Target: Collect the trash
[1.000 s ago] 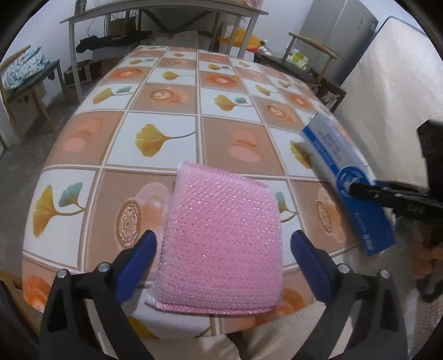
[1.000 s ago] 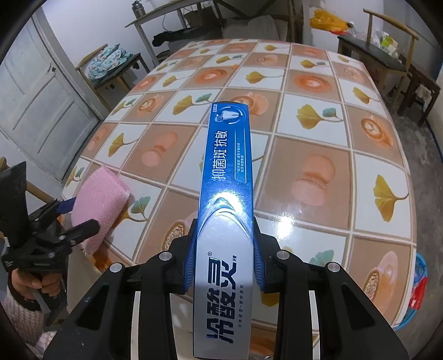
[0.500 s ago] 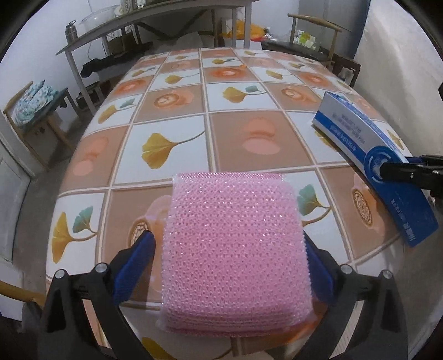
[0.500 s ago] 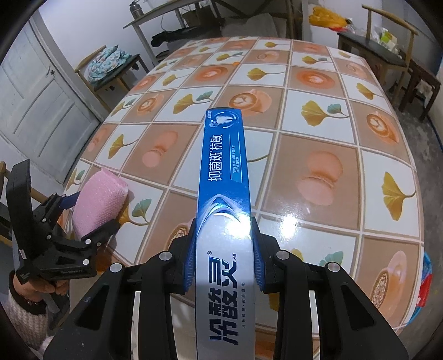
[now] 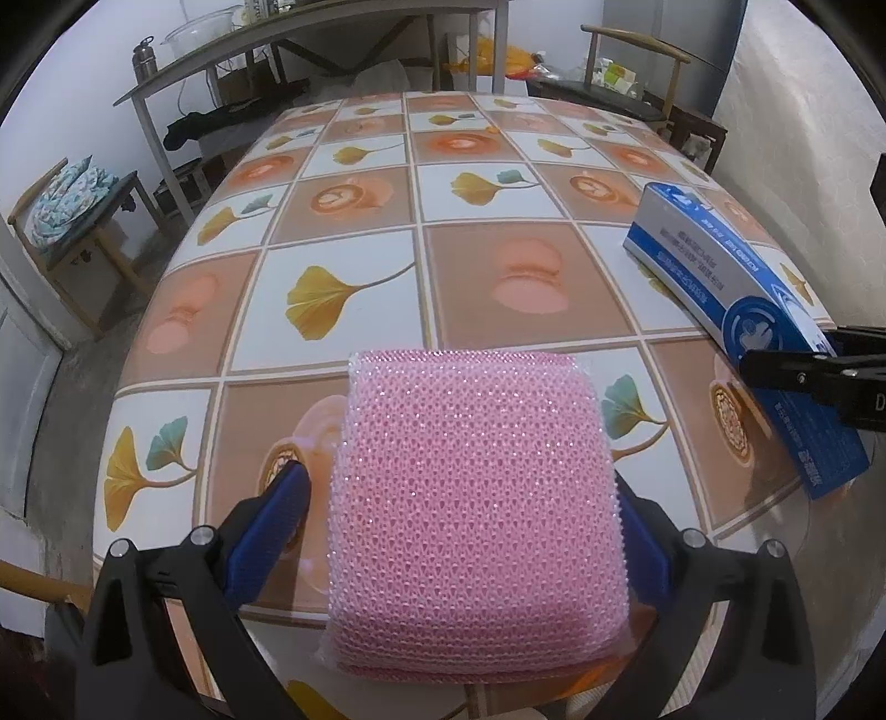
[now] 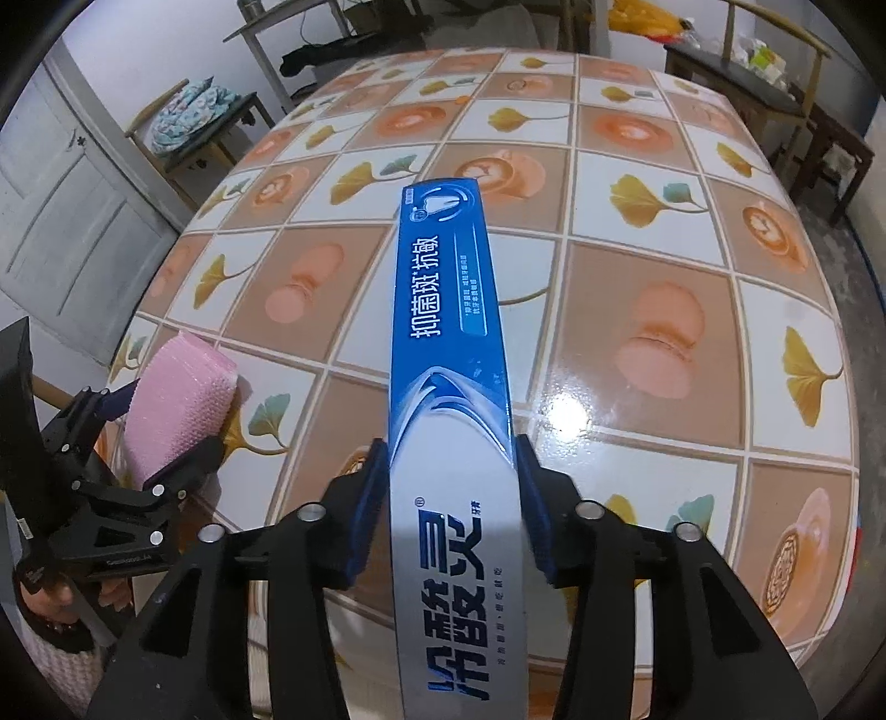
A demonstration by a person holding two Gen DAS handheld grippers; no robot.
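**Two pieces of trash at the near edge of the tiled tabletop**

The tabletop [image 5: 476, 183] wears a glossy cloth printed in squares of ginkgo leaves, coffee cups and macarons, and most of it lies bare beyond my hands. Around it stand a wooden chair with a folded patterned cloth [image 5: 66, 194] to the left, a metal-legged shelf table [image 5: 310, 33] behind, and dark wooden chairs [image 6: 775, 94] at the far right; a white panelled door [image 6: 61, 221] fills the left wall.

My left gripper [image 5: 459, 509] sits at the near rim, its jaws apart on either side of the pink bubble-wrap pouch [image 5: 476, 487], the left pad clearly off it; the pouch overhangs the edge.

My right gripper [image 6: 451, 482] has just been opening its jaws, and the long blue-and-silver toothpaste box [image 6: 448, 343] lies between them, slim gaps showing at both pads. The box points out across the tabletop, its near end past the edge.
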